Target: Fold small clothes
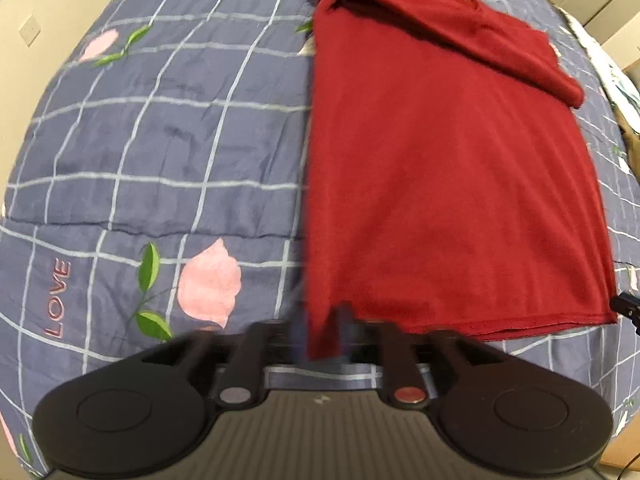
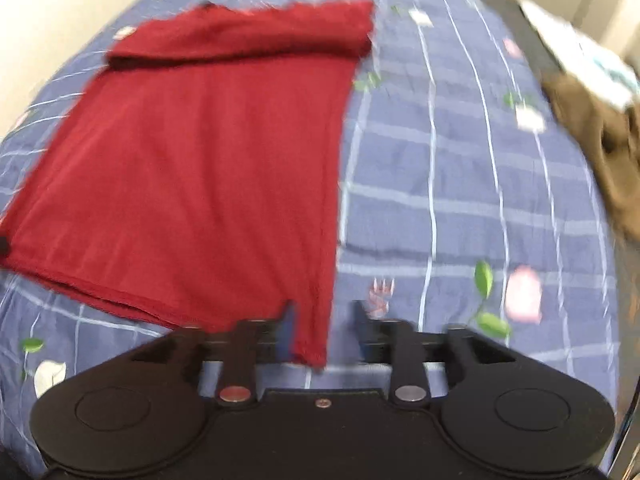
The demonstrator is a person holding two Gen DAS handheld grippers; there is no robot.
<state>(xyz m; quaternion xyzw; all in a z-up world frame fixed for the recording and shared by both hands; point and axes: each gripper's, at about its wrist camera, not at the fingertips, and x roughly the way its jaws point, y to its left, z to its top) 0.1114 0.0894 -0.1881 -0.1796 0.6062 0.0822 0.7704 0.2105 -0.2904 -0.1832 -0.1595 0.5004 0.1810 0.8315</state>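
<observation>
A dark red garment [image 1: 440, 180] lies flat on the bed, folded into a long rectangle, with a folded-over band across its far end. My left gripper [image 1: 326, 336] stands at its near left corner. The fingers are blurred and slightly apart, and the corner lies loosely between them. In the right wrist view the same red garment [image 2: 200, 160] fills the left half. My right gripper [image 2: 323, 328] is open over the near right corner, which hangs between the fingers with a clear gap to the right finger.
The garment rests on a blue checked bed cover [image 1: 160, 160] printed with pink flowers, also seen at the right as the bed cover [image 2: 440, 180]. A brown garment [image 2: 600, 152] and a white patterned cloth [image 2: 580, 52] lie at the far right. A beige wall [image 1: 24, 20] borders the bed.
</observation>
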